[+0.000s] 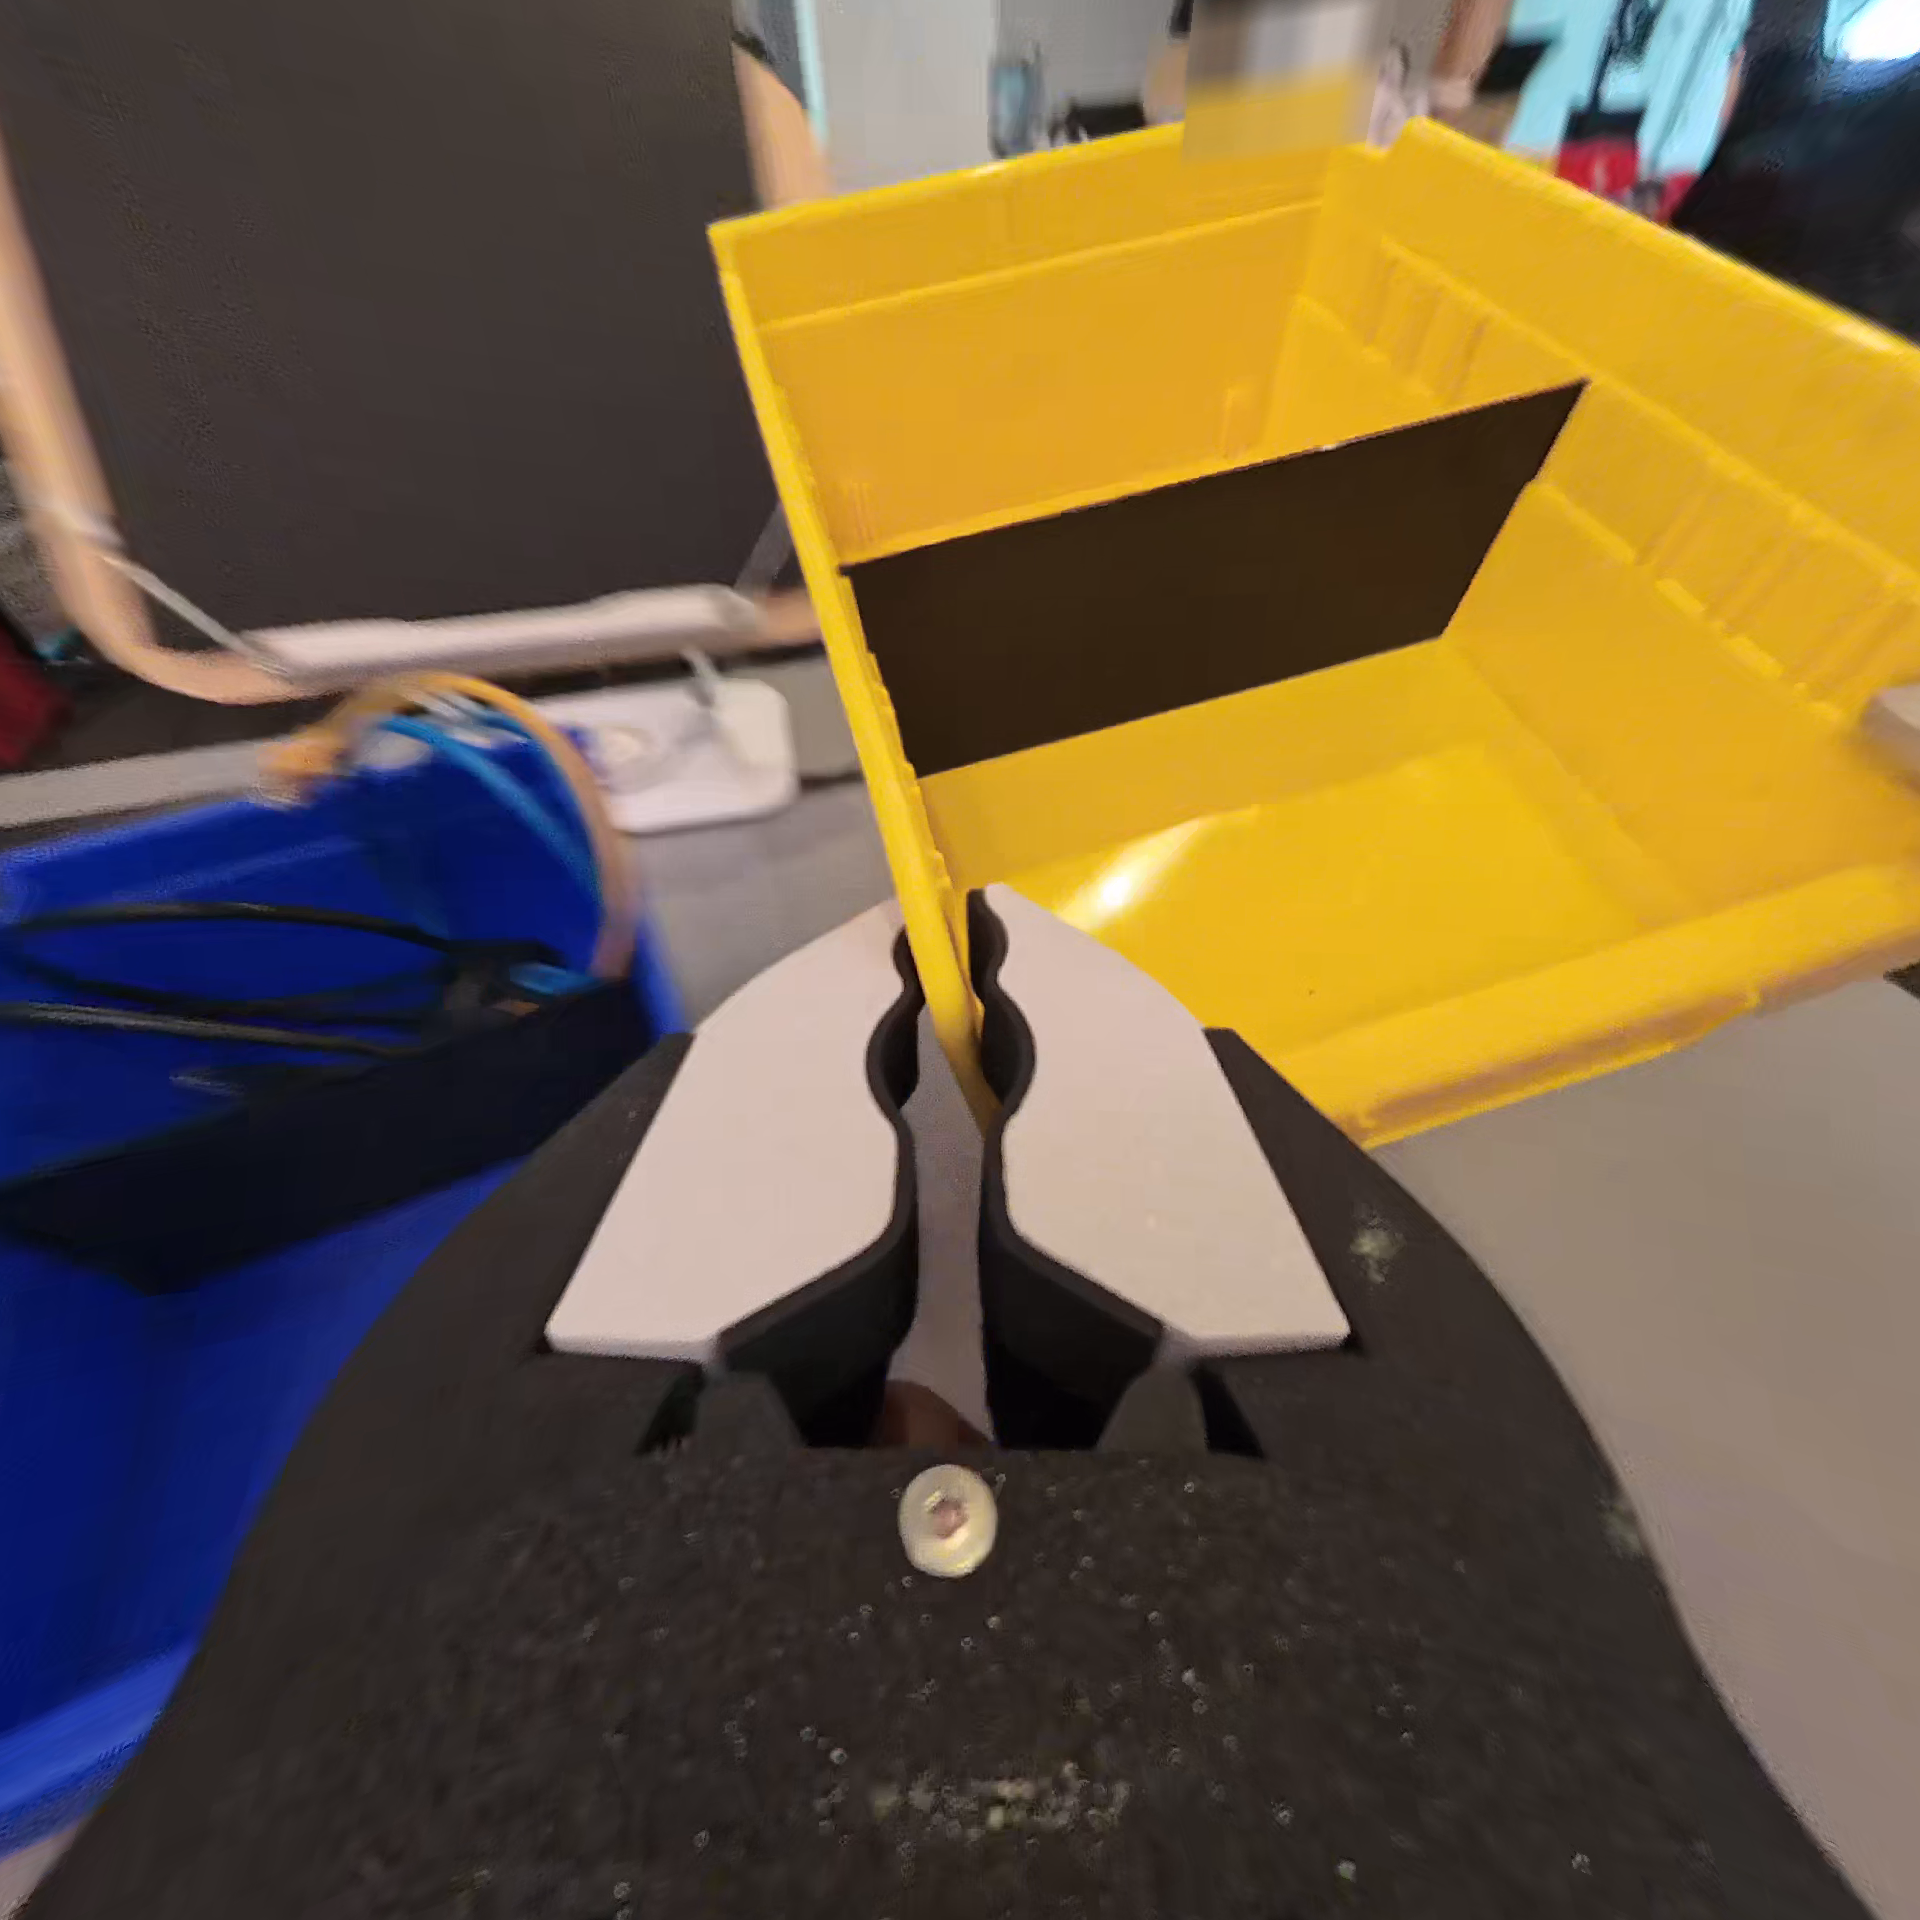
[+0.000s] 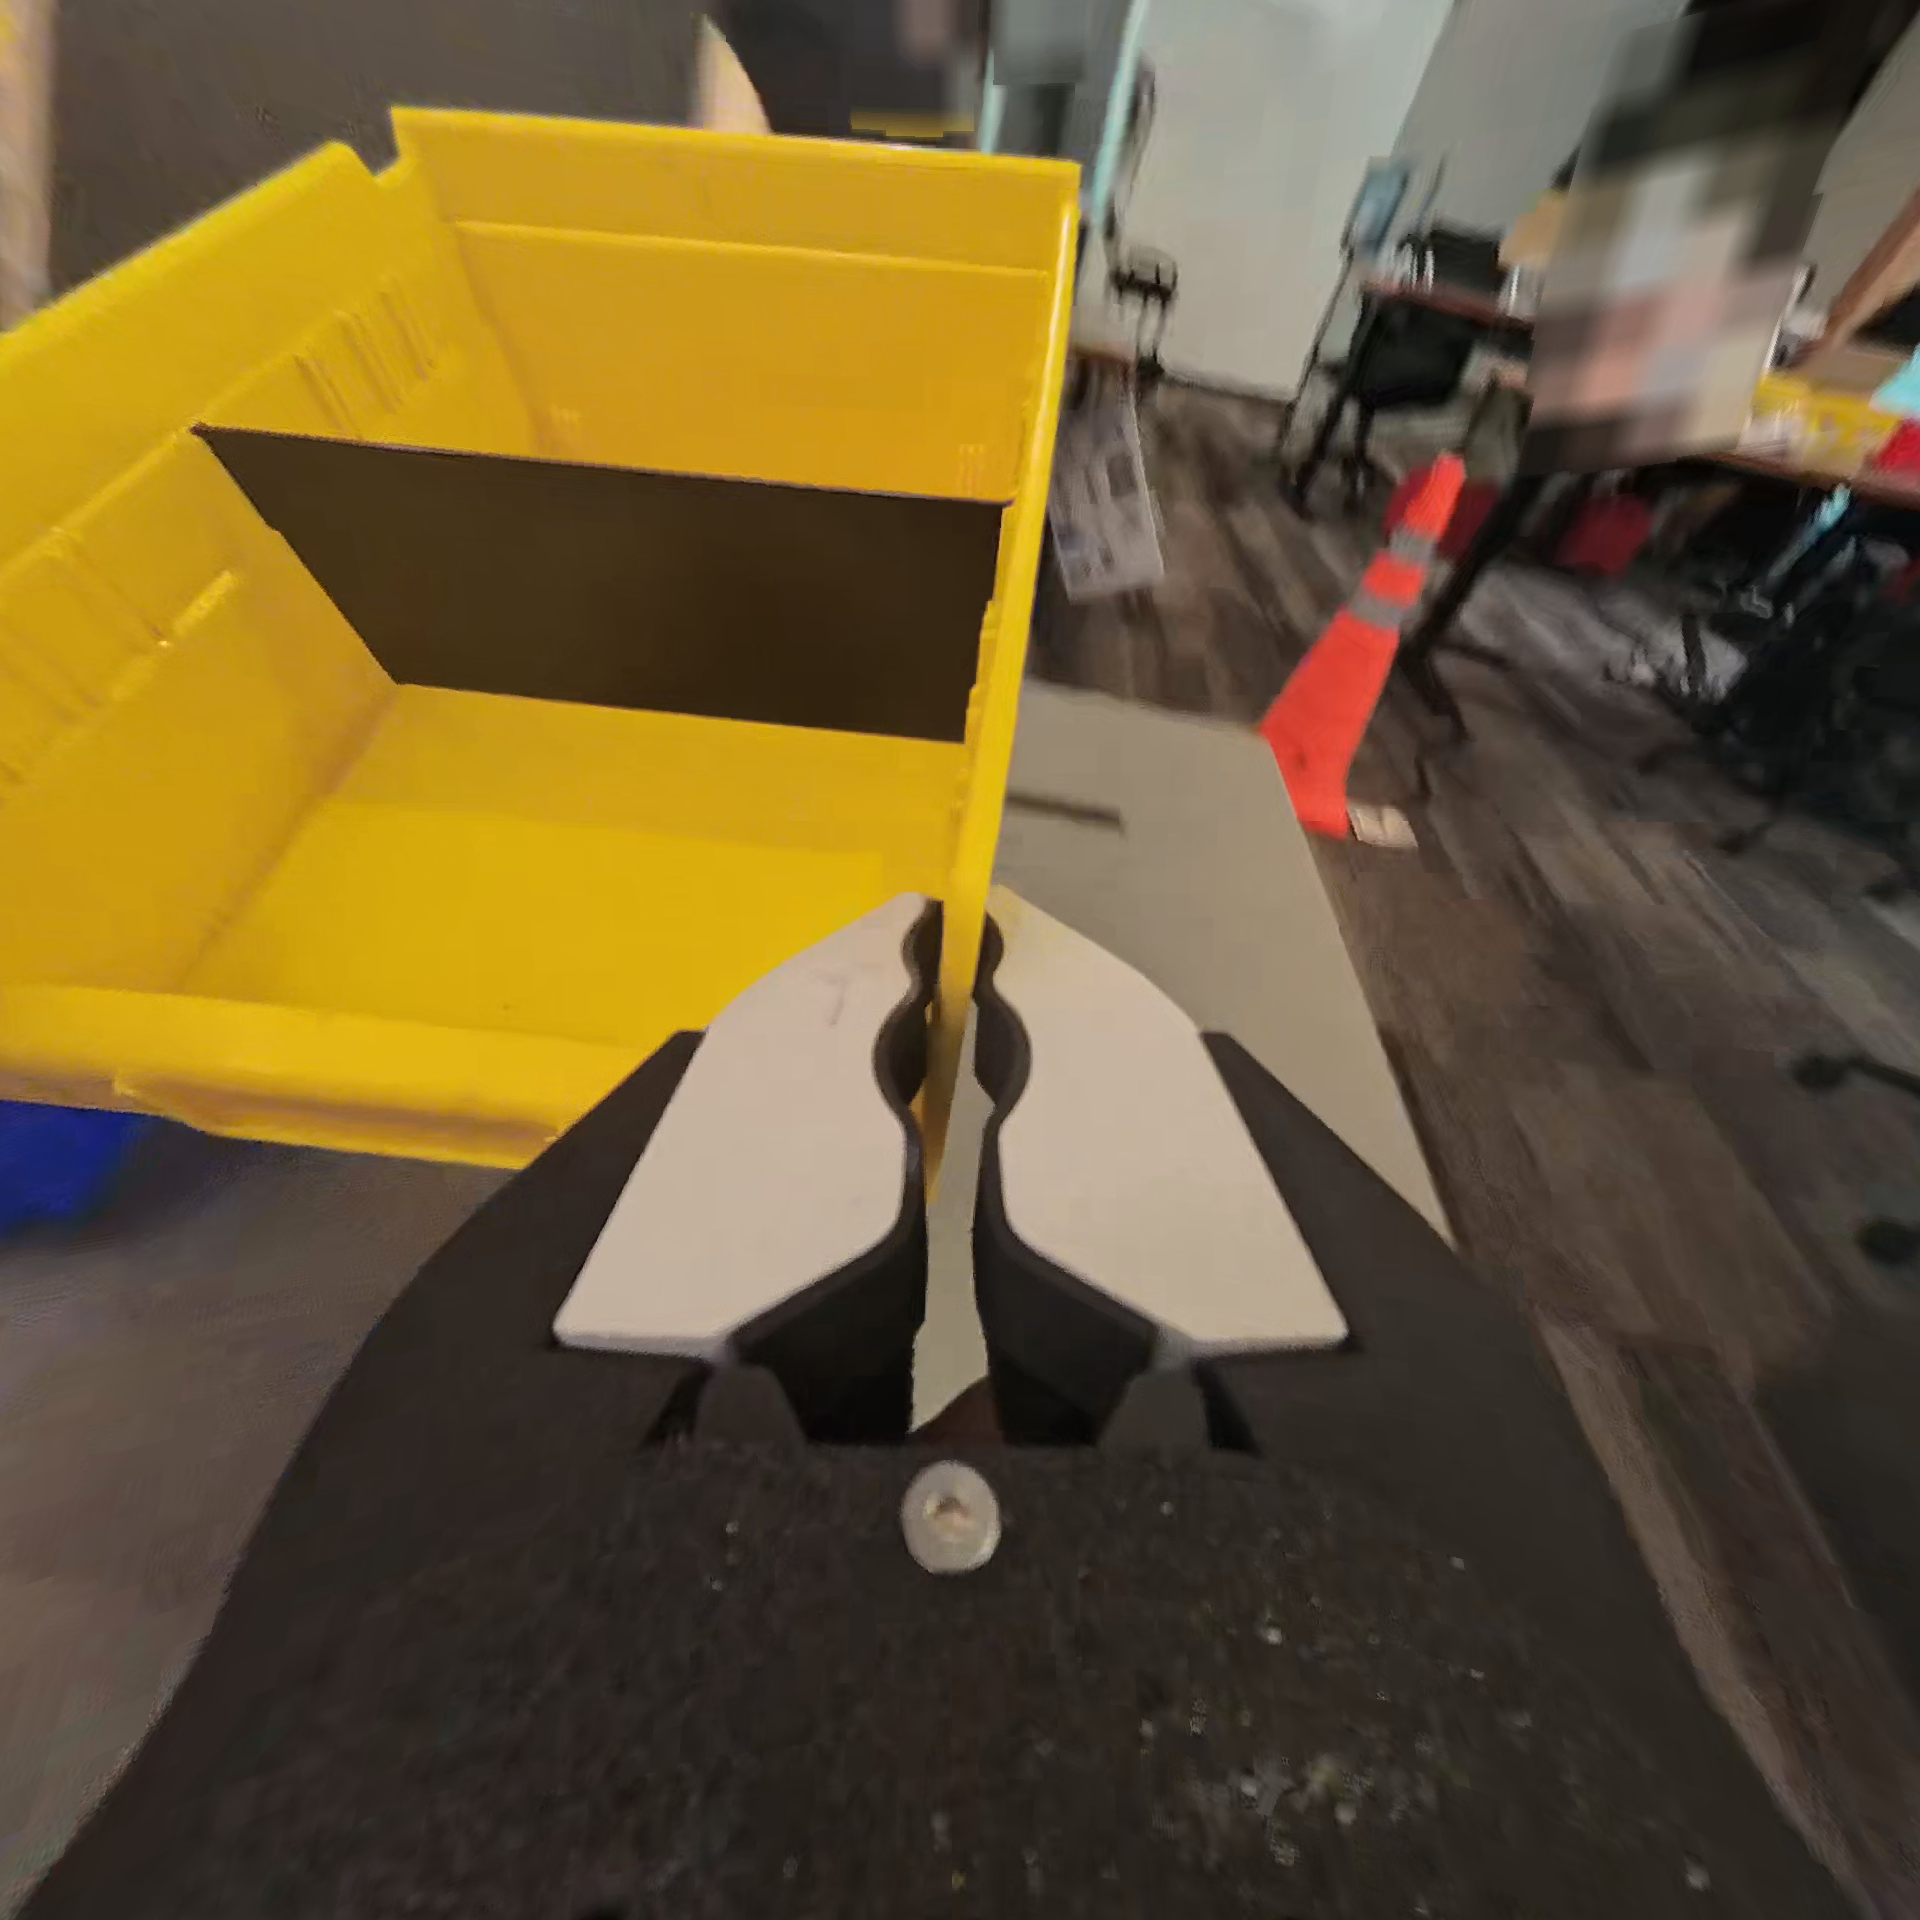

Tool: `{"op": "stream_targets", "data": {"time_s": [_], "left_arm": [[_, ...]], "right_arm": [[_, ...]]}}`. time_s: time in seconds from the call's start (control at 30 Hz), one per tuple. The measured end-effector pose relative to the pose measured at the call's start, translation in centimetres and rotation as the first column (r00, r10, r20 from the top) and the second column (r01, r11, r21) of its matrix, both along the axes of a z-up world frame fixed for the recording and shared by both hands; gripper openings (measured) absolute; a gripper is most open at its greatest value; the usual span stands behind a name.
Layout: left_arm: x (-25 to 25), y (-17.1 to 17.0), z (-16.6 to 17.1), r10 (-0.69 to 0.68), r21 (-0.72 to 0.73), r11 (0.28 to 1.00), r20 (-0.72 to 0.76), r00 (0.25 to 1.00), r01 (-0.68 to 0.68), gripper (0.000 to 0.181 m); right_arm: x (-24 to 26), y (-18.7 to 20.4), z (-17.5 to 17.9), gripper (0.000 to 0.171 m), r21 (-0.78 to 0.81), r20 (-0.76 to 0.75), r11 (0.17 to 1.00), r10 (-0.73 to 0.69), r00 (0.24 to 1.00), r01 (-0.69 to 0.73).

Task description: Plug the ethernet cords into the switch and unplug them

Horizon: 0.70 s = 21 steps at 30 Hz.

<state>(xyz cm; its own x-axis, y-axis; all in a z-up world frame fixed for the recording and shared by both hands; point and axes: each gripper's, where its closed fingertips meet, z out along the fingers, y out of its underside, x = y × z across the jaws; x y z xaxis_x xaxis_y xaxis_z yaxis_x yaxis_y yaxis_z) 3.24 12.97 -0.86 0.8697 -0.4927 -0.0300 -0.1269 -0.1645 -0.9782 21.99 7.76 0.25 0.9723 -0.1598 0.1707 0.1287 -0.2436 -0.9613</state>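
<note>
The left gripper [image 1: 948, 940] is closed narrowly on the left side wall of a yellow plastic bin [image 1: 1403, 935], the thin wall pinched between its grey fingers [image 1: 790, 1122]. The right gripper [image 2: 958, 940] is clamped the same way on the bin's right side wall [image 2: 1013, 582], so the yellow bin is held from both sides. Whether its base touches the grey table [image 1: 1621, 1299] cannot be told; in both wrist views the bin appears tilted.

Inside the bin a black divider [image 1: 1174, 582] stands across its width, splitting it into a near compartment and a far one. Both compartments show only bare yellow floor.

To the left of the yellow bin, in the left wrist view, sits a blue bin [image 1: 208, 1195]. In it lie the ethernet cords: a black cord [image 1: 239, 920] coiled low, and a light blue cord [image 1: 499, 769] and an orange-yellow cord [image 1: 582, 790] arching above the rim. A dark flat box [image 1: 312, 1122], possibly the switch, lies slanted in the blue bin, too blurred to confirm. Whether any cord is plugged into it cannot be seen.

Behind the blue bin a white device [image 1: 707, 748] rests on the table. In the right wrist view, an orange traffic cone [image 2: 1351, 665] stands on the wood-pattern floor [image 2: 1558, 1039] beyond the table edge.
</note>
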Motion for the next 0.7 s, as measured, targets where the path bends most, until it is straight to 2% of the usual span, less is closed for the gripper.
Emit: {"op": "stream_targets", "data": {"time_s": [0.1, 0.2, 0.33, 0.4, 0.47, 0.53, 0.63, 0.7], "left_arm": [[6.5, -2.1, -5.9, -0.065, -0.075, 0.995, -0.074, 0.995, 0.059, 0.007], [8.7, -2.9, -9.4, -0.102, -0.127, 0.988, -0.112, 0.988, 0.088, 0.009], [9.5, -3.1, -11.4, -0.15, -0.157, 0.979, -0.108, 0.983, 0.132, 0.013], [9.5, -3.0, -11.3, -0.166, -0.15, 0.977, -0.108, 0.98, 0.149, 0.015], [9.5, -3.5, -11.1, -0.218, -0.167, 0.965, -0.075, 0.973, 0.203, 0.016], [9.0, -4.7, -9.6, -0.293, -0.192, 0.937, 0.015, 0.956, 0.291, 0.018], [5.4, -5.4, -4.2, -0.329, -0.136, 0.927, 0.15, 0.932, 0.349, 0.022], [1.4, -4.5, -0.4, -0.308, -0.08, 0.943, 0.165, 0.937, 0.324, 0.025]], "right_arm": [[6.4, -2.3, -6.5, 0.002, -0.145, -0.096, 0.988, -0.06, 0.994, 0.046], [8.4, -3.0, -12.0, 0.003, -0.208, -0.199, 0.978, -0.058, 0.978, 0.015], [9.3, -2.5, -13.9, 0.002, -0.233, -0.214, 0.971, -0.097, 0.972, 0.046], [9.2, -2.1, -13.9, 0.003, -0.202, -0.286, 0.978, -0.108, 0.952, 0.05], [9.3, -2.3, -14.0, 0.004, -0.205, -0.295, 0.977, -0.117, 0.948, 0.056], [9.8, -3.3, -13.2, 0.014, -0.203, -0.273, 0.975, -0.142, 0.952, 0.088], [10.0, -5.2, -9.7, 0.015, -0.133, -0.284, 0.984, -0.155, 0.946, 0.122], [9.4, -6.1, -6.7, 0.01, -0.064, -0.221, 0.986, -0.162, 0.962, 0.152]]}}
